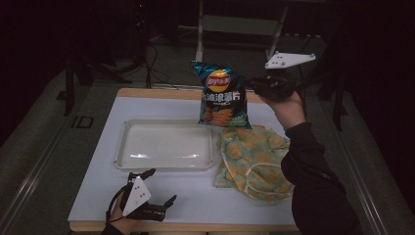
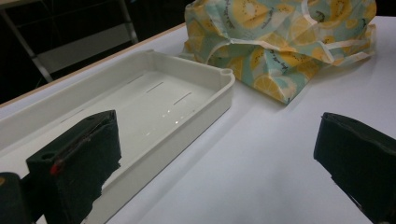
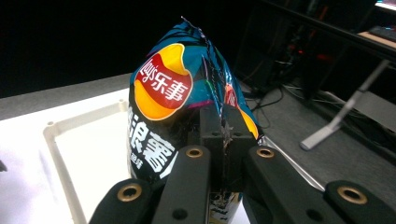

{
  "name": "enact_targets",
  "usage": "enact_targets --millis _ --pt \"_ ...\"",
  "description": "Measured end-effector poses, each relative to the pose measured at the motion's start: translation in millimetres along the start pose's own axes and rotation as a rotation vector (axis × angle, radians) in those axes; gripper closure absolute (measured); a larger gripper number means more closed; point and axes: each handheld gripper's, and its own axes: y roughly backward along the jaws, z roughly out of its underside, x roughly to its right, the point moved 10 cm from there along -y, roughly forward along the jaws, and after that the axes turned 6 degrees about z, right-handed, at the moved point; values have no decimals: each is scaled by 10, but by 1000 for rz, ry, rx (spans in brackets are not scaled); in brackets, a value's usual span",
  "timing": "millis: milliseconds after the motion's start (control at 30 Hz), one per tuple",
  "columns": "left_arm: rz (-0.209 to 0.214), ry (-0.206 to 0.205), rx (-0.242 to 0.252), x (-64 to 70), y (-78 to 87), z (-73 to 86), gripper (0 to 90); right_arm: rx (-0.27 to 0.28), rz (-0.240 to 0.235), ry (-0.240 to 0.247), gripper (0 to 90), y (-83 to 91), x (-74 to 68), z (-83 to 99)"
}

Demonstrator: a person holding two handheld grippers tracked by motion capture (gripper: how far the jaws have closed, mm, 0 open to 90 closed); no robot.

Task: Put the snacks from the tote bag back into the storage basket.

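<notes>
My right tool (image 1: 262, 85) is clamped on the side seam of the chip bag (image 1: 222, 95), holding it upright in the air above the far part of the table (image 1: 98, 196); in the right gripper view the jaws of that tool (image 3: 223, 140) are pinched together on the bag's (image 3: 173, 107) crimped edge. My left tool (image 1: 159, 188) rests low at the near left edge of the table with its jaws wide apart, nothing between them; in the left gripper view the same tool (image 2: 215, 154) has bare table between the two black pads.

From largest down: the white table carries everything. On it I see the empty white tray (image 1: 164, 145), left of centre, which in the left gripper view lies just past the left jaw as a shallow tray (image 2: 140, 107). Just right of the tray lies the crumpled cloth bag (image 1: 254, 159) with a yellow fruit print, and its handles (image 2: 289, 46) are folded over it. The chip bag hangs above the gap between the tray's far right corner and the cloth bag.
</notes>
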Motion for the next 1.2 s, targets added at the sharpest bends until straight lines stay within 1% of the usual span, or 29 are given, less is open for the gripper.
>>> enact_targets --millis 67,233,267,300,433,467,567,633,700,800,867,900,967,1067,1200 --pt "1 0 -1 1 0 2 11 -4 -9 12 899 -63 -60 -12" --pt "5 -3 -1 7 0 1 11 5 -38 9 900 -229 -217 -55" --pt "5 -5 -3 7 1 3 11 9 -38 17 899 -257 -239 -62" --pt "5 1 3 8 -2 -1 11 14 -44 17 899 -292 -275 -72" --pt "4 0 2 2 1 3 11 39 -71 13 900 -441 -424 -126" --pt "5 0 2 2 2 2 11 46 -71 16 899 -473 -459 -141" --pt "4 -4 1 -1 13 3 11 55 -99 17 899 -574 -572 -174" --pt "1 -5 3 -12 21 -2 11 51 -111 20 898 -647 -649 -173" --pt "-1 0 8 -19 24 -5 11 56 -125 18 899 -717 -726 -166" --pt "-8 1 10 -31 36 -7 11 62 -146 9 899 -830 -828 -126" --pt "-6 2 12 -27 37 -9 11 57 -153 -1 899 -908 -893 -78" --pt "-5 0 10 -26 38 -5 11 58 -164 -6 899 -935 -919 -59" --pt "-1 -1 8 -23 34 -4 11 62 -181 -16 899 -1013 -988 7" --pt "2 -2 5 -16 30 -1 11 66 -209 -43 899 -1105 -1075 103" --pt "5 -5 3 -6 27 1 11 52 -247 -74 899 -1239 -1202 275"
